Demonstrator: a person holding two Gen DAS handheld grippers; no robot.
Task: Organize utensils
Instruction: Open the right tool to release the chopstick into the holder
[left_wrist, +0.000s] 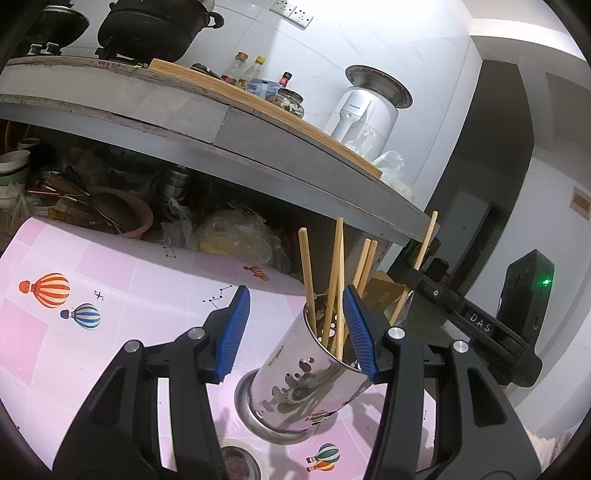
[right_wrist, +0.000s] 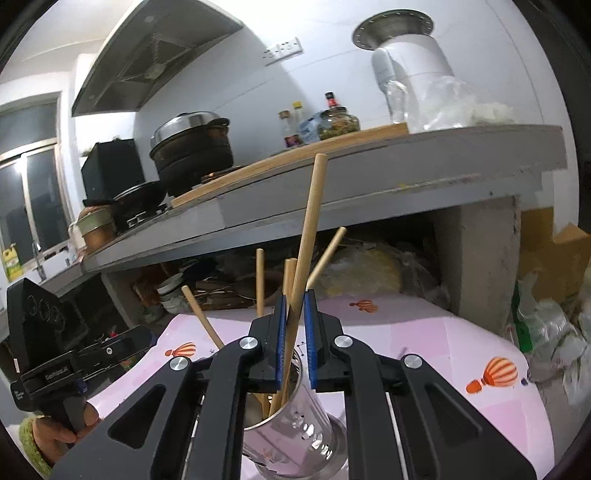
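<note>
A perforated steel utensil holder (left_wrist: 306, 384) stands on the pink balloon-print tablecloth (left_wrist: 92, 332) with several wooden chopsticks (left_wrist: 338, 280) in it. My left gripper (left_wrist: 295, 328) is open, its blue pads on either side of the holder's upper part without closing on it. My right gripper (right_wrist: 294, 338) is above the holder (right_wrist: 295, 432), its pads nearly shut around one long chopstick (right_wrist: 309, 236) that leans against the left pad, lower end in the holder. The right gripper also shows at the right in the left wrist view (left_wrist: 476, 325).
A grey concrete counter (left_wrist: 221, 125) overhangs the table, carrying a black pot (left_wrist: 155, 26), bottles, a jar and a white appliance (left_wrist: 369, 110). Bowls, a pink basin (left_wrist: 122, 214) and bags crowd the space under it. A small metal dish (left_wrist: 236, 461) lies near the holder's base.
</note>
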